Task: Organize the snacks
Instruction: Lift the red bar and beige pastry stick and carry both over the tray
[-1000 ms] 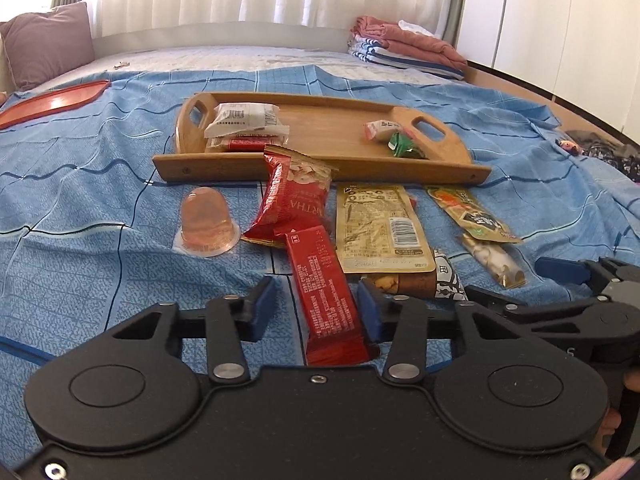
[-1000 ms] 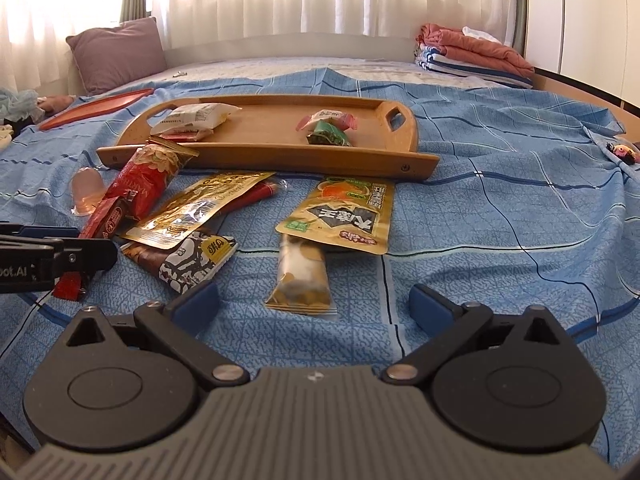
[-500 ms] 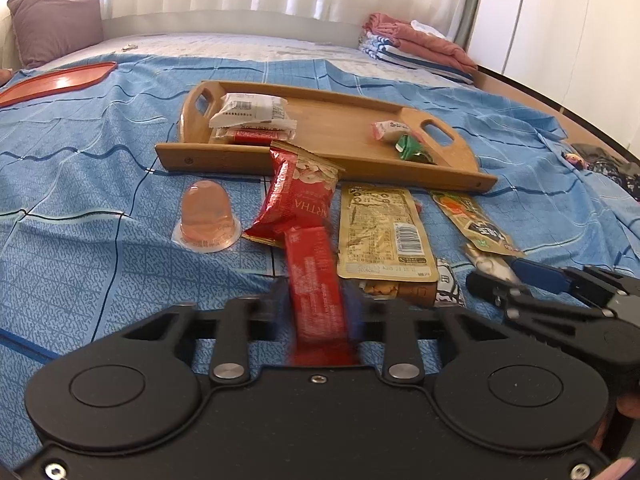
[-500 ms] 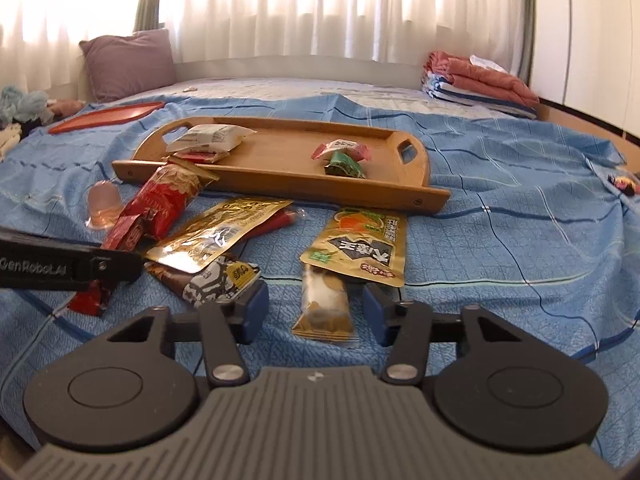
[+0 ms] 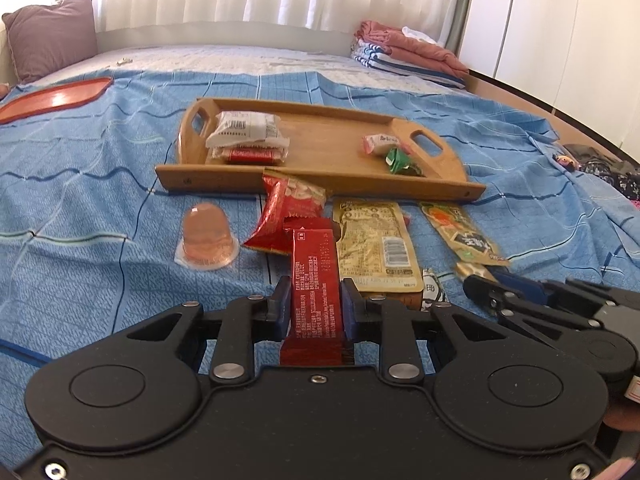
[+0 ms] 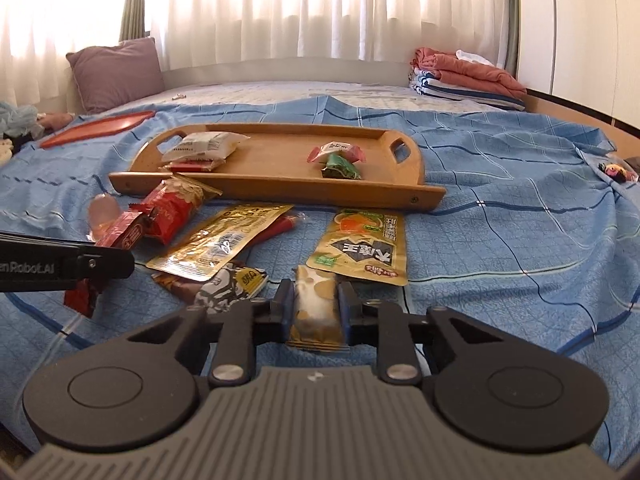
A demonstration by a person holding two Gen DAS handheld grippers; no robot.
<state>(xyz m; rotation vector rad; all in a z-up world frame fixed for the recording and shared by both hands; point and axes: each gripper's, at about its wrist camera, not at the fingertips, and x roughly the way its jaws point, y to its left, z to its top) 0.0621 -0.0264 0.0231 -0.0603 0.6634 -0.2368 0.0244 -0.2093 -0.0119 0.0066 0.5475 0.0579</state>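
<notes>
My left gripper (image 5: 315, 300) is shut on a long red snack bar (image 5: 314, 264), its blue pads pressing both sides. My right gripper (image 6: 316, 300) is closing on a gold and white snack packet (image 6: 314, 280), and its pads press the packet's sides. Beyond them a wooden tray (image 5: 332, 152) lies on the blue bedspread, with white and red packets at its left end and a pink and a green sweet at its right. In front of the tray lie a red peanut bag (image 5: 288, 208), a jelly cup (image 5: 207, 236), a gold pouch (image 5: 374, 244) and an orange pouch (image 6: 364, 248).
A black-and-white packet (image 6: 232, 284) lies just left of my right gripper. A red tray (image 5: 52, 96) and a purple pillow (image 5: 48, 32) sit at the far left of the bed. Folded blankets (image 5: 408, 52) are at the far right, by white cupboards.
Both grippers went from open to closed: the left on the red bar, the right on the gold and white packet. The red bar's near end has lifted off the bedspread.
</notes>
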